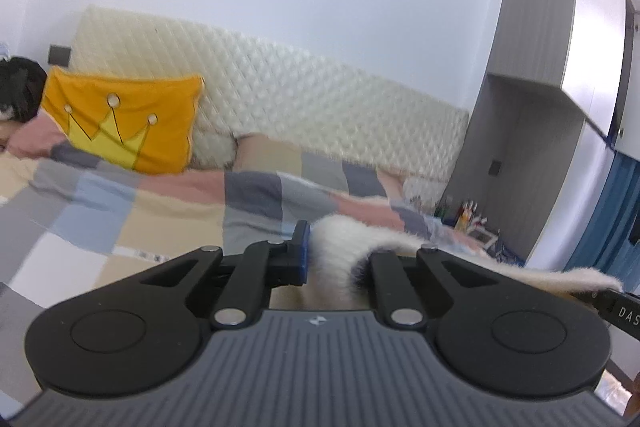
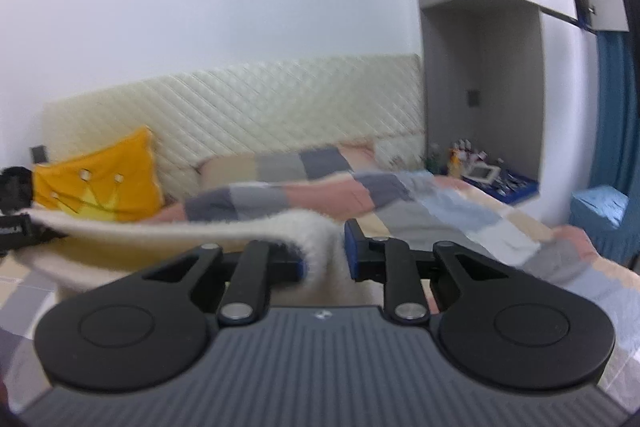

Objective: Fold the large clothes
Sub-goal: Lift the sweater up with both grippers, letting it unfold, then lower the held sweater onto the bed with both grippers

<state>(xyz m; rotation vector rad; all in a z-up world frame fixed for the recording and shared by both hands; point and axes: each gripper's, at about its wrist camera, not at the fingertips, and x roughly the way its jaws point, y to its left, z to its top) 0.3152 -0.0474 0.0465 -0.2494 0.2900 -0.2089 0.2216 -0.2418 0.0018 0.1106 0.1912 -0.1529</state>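
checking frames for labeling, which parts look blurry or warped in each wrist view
Left wrist view: the patchwork quilt and crown pillow are motion-smeared, the gripper body stays sharp, and fisheye bends the wardrobe. Right wrist view: softer overall, with the fluffy white garment and headboard streaked; dark vignette at the corners. Lighting is flat, no glare.

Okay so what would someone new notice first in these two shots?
Probably the fluffy white garment stretched between the left gripper and the right gripper, lifted over the patchwork bedspread. Next, the bright orange crown pillow leaning on the quilted cream headboard.
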